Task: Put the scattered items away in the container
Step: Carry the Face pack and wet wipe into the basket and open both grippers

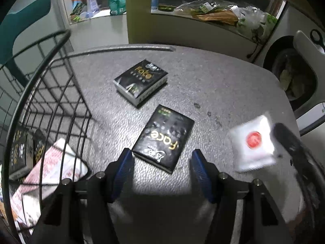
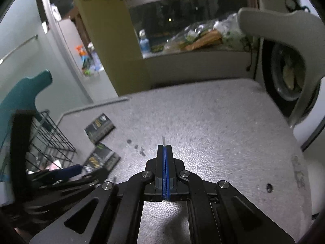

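The left tool (image 1: 161,158) is spread wide over a black pack (image 1: 163,138) on the worktop (image 1: 223,93) beside the wire basket (image 1: 50,109), while the right tool (image 2: 165,149) pinches a white packet (image 1: 251,142).

My left wrist view steep and close over the worktop (image 1: 213,85), my right shallower (slightly higher), both sharing two black packets (image 1: 163,139) and basket (image 1: 50,93).
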`<action>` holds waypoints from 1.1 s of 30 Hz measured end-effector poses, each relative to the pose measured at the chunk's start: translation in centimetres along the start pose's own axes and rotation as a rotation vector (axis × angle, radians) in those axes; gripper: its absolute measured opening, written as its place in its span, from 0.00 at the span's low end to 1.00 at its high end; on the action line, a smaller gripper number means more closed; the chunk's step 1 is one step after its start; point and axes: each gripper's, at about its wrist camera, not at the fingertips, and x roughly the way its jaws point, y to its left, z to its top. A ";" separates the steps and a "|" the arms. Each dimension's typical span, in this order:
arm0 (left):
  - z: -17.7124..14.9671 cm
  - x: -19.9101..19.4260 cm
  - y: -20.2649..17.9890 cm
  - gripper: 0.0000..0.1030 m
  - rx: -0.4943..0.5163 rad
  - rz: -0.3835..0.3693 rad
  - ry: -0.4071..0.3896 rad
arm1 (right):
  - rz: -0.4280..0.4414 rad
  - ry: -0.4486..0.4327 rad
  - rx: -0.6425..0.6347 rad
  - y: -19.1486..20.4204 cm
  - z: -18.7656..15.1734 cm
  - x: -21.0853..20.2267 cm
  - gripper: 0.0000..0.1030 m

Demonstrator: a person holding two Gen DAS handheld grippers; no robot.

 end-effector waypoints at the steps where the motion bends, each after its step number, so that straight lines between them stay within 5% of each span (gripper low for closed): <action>1: 0.3 0.3 0.0 0.65 0.002 0.002 0.003 | 0.005 -0.007 -0.005 0.2 0.2 -0.5 0.02; 11: 2.3 2.2 -1.0 0.65 0.069 0.016 0.014 | 0.044 -0.002 -0.008 0.7 0.2 -2.0 0.02; 14: 2.4 2.2 -1.0 0.53 0.072 -0.008 0.008 | 0.047 0.003 -0.011 0.6 -0.1 -2.2 0.02; 19: 2.4 1.3 -0.9 0.51 0.068 -0.010 -0.006 | 0.050 0.005 -0.008 0.6 -0.1 -2.4 0.02; 33: 1.2 -11.7 1.8 0.50 0.026 -0.088 -0.079 | 0.151 -0.082 -0.077 6.5 2.0 -9.5 0.02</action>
